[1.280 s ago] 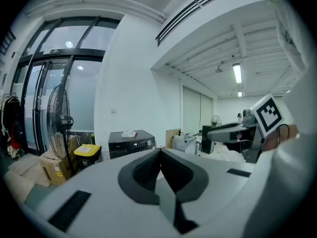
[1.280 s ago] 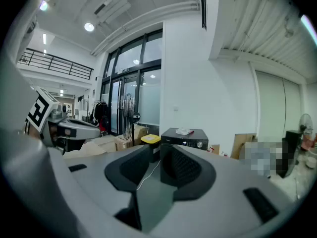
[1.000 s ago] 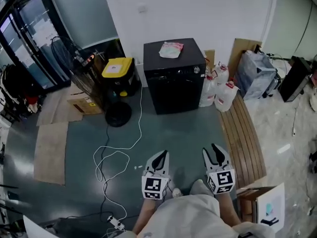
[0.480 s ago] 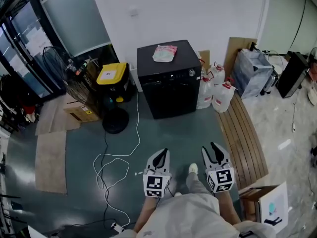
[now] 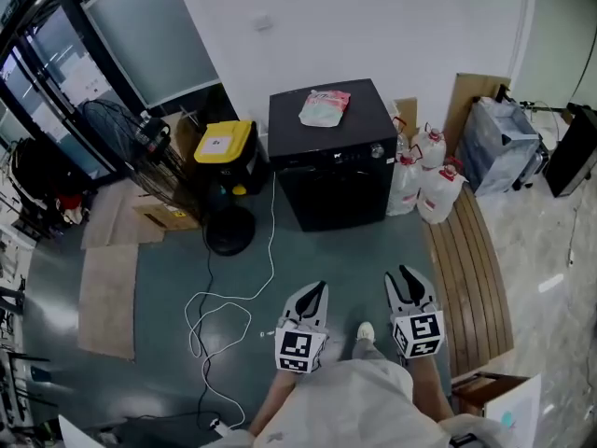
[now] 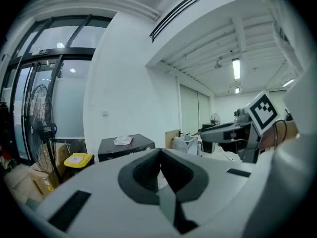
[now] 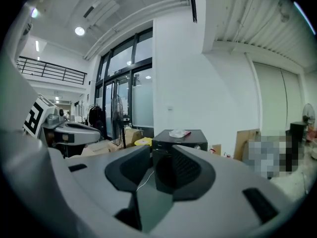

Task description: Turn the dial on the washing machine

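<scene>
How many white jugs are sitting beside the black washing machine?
3, all to the right of the washing machine: one jug against its side, one farther back, one by the wooden slats. More may be hidden behind them.

Head view: from above my own body, looking steeply down at the floor [image 5: 345, 259], washing machine [image 5: 331, 180] well ahead. Gripper views: low, nearly level, along my jaws; all three share that distant machine.
</scene>
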Action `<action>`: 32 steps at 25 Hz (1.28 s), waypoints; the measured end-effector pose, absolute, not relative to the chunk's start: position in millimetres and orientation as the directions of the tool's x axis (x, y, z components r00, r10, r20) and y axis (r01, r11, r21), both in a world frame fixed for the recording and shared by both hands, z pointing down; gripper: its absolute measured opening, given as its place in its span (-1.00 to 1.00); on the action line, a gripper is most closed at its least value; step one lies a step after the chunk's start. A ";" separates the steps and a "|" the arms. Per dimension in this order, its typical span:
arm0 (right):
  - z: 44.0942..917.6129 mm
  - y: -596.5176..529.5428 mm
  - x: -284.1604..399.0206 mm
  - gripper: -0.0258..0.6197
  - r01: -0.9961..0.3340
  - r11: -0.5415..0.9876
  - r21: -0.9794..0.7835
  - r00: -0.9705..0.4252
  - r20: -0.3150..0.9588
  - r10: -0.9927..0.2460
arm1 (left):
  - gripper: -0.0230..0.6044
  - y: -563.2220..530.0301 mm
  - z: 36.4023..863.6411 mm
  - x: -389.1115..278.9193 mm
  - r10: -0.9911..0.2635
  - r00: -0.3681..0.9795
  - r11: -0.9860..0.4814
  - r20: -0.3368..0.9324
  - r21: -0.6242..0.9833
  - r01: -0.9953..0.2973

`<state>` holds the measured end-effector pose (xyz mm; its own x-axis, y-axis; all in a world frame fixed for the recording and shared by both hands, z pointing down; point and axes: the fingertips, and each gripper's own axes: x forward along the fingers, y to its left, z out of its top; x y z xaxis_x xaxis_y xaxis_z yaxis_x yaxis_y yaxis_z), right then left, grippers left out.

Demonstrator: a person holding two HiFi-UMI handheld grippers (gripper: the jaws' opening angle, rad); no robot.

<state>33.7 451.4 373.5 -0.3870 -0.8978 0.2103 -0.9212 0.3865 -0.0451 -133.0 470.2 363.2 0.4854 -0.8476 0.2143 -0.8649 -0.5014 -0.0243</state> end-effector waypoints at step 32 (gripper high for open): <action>393.9 253.0 78.6 -0.60 -0.891 0.446 -0.083 -0.453 0.217 -0.865 | -0.88 279.7 397.3 -79.4 -0.867 0.423 -0.442 0.263 -0.013 -0.897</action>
<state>78.6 253.0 393.9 -0.4530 -0.8647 0.2170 -0.8912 0.4459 -0.0835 -79.4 279.7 397.3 0.4229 -0.8671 0.2634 -0.8971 -0.4416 -0.0132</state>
